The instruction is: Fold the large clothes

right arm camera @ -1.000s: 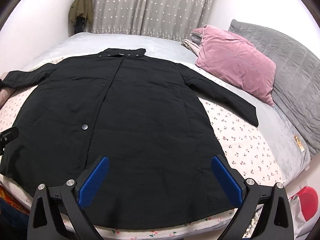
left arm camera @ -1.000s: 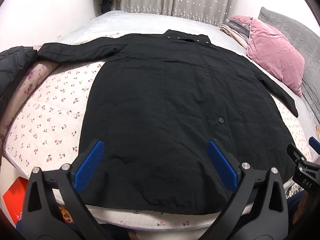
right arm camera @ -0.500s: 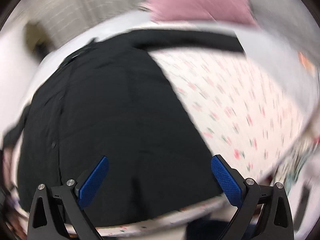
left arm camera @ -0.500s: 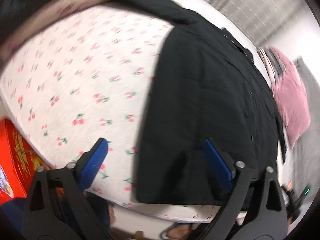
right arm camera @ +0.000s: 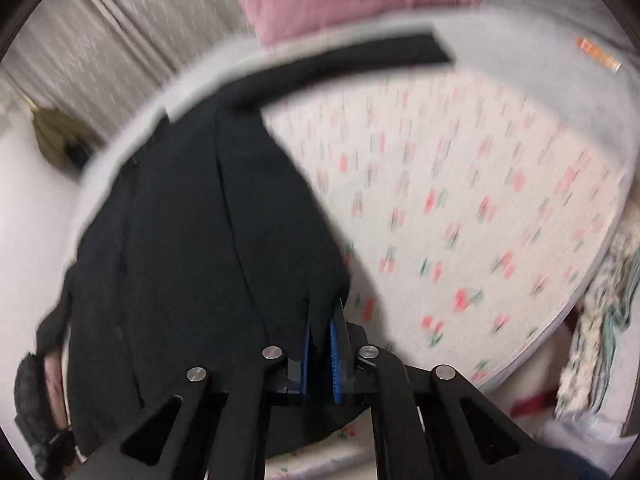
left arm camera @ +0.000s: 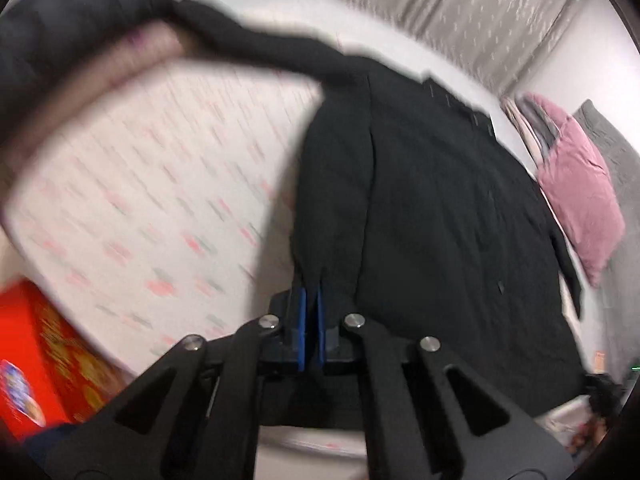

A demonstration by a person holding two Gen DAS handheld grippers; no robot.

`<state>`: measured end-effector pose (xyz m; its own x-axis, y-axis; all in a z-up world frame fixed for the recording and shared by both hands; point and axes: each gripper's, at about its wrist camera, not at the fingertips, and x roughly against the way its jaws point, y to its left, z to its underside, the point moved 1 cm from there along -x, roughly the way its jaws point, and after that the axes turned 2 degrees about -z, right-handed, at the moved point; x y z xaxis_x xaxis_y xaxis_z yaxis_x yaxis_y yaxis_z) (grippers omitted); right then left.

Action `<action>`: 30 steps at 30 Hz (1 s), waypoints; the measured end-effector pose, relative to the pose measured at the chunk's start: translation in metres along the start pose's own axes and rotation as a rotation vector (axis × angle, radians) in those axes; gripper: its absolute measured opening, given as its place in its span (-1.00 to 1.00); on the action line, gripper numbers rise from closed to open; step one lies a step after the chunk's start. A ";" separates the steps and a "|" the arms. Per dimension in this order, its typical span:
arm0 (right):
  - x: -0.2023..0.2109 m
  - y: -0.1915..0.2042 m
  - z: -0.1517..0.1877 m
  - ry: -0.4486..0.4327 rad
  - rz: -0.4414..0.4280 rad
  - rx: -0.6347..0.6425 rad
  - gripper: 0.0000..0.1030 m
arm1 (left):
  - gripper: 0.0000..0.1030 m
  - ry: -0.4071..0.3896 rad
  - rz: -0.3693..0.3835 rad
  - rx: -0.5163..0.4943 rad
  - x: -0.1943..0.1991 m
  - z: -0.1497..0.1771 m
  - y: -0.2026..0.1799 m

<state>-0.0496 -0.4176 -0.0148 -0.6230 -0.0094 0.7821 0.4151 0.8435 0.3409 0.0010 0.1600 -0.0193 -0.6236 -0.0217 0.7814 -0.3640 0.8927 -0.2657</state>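
Both tongs are pinching the black coat's hem corners: the left tongs [left arm camera: 309, 322] at one bottom corner, the right tongs [right arm camera: 321, 354] at the other; the coat [left arm camera: 440, 216] is lying spread on the cherry-print bed [left arm camera: 160, 184], sleeves out; no fold is showing yet, so nearly everything remains.

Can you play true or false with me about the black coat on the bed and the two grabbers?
1. The left gripper pinches the coat. True.
2. The right gripper is wide open. False: it is shut on the coat's hem.
3. The pillow is green. False: it is pink.
4. The sheet has a small red print. True.
5. The coat is folded into a small square. False: it lies spread out, sleeves out to the sides.
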 end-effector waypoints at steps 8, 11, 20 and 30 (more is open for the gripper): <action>0.008 0.015 0.003 -0.028 0.070 0.088 -0.85 | -0.85 0.064 -0.004 -0.041 -0.008 0.007 0.011; 0.023 0.002 -0.009 -0.145 0.142 0.032 -0.75 | -0.30 -0.036 -0.022 -0.064 0.012 0.006 0.005; 0.001 0.053 0.002 -0.057 -0.045 0.164 -0.39 | 0.10 -0.053 0.031 -0.127 0.006 -0.003 -0.041; -0.023 0.097 0.001 -0.052 -0.119 0.192 0.10 | 0.59 -0.031 0.085 -0.229 -0.029 -0.011 -0.133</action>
<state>0.0038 -0.3350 -0.0005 -0.6955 -0.0918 0.7126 0.2058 0.9248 0.3200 0.0751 0.0472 -0.0010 -0.6675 0.0475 0.7431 -0.1449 0.9706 -0.1922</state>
